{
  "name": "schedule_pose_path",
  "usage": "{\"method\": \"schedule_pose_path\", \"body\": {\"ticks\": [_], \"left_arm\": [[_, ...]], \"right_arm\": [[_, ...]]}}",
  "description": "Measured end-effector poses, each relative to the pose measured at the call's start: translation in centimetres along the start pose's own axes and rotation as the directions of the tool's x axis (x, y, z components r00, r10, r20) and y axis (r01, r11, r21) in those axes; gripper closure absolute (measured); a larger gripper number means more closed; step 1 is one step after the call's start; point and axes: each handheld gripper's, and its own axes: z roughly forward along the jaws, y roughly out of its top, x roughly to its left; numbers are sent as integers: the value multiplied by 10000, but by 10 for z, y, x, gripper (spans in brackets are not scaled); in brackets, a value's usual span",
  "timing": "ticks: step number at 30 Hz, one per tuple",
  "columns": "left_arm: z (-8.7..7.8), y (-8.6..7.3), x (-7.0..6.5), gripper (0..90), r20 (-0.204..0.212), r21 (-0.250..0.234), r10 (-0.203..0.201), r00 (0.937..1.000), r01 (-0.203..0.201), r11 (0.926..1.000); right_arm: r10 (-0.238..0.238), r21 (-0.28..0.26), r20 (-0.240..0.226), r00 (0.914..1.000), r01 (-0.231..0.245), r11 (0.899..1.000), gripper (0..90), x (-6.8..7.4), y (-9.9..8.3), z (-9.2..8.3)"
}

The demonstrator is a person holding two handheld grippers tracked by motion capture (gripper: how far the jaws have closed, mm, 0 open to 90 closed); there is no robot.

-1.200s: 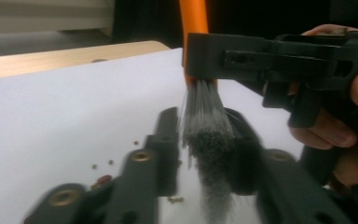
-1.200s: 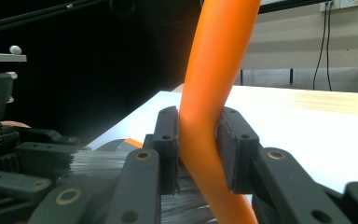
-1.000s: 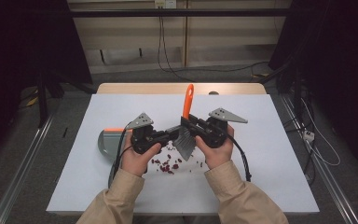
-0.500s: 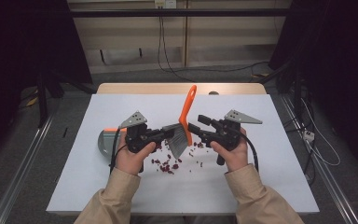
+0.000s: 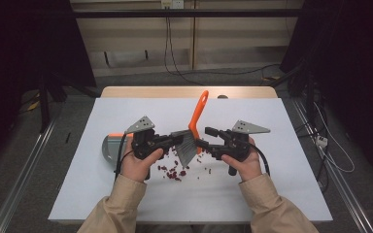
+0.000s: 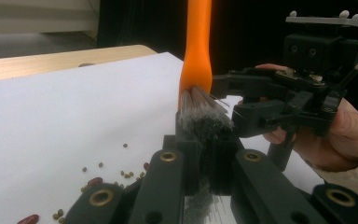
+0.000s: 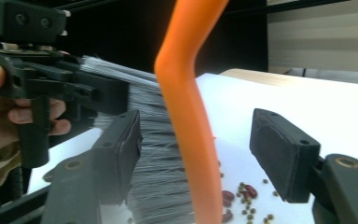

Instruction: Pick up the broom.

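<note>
White sheeting covers the table (image 5: 126, 194), which stands in a dim room with cables on the floor behind it. A hand brush (image 5: 190, 141) with an orange handle and grey bristles is held above the middle of the sheet, its handle rising up and away from the person.

The left gripper (image 5: 177, 139) is seen clamped on the bristle head of the brush; in the left gripper view the bristles (image 6: 205, 122) are pinched tightly between the two black jaws, with the orange handle standing straight up beyond them.

The right gripper (image 5: 203, 138) is seen just beside the brush on its other side, its jaws having just been opening. In the right gripper view the handle (image 7: 189, 126) passes between the two pads (image 7: 284, 154) with clear gaps on both sides, so it is bracketed but not pressed; this gripper is released.

Red beans (image 5: 171, 172) and smaller greenish seeds (image 7: 247, 196) are scattered on the sheet below the bristles. A grey dustpan (image 5: 108, 147) with an orange grip is noted flat on the sheet behind the left hand (image 5: 137, 165), apart from the brush.
</note>
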Motion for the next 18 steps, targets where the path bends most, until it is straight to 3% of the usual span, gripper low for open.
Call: {"method": "schedule_pose_path", "body": {"ticks": [5, 10, 18], "left_arm": [[-1, 1, -1, 854, 80, -72, 22, 10000, -21, 10000], [0, 1, -3, 854, 217, -55, 117, 9997, -115, 9999], [1, 4, -8, 854, 1087, -364, 96, 9940, -57, 9993]], "right_arm": [[401, -43, -281, 9988, -402, 9992, 382, -3, -1, 1], [437, -81, -564, 9974, -443, 9990, 405, -3, -1, 1], [522, -17, -1240, 9909, -528, 9986, 414, -3, -2, 2]]}}
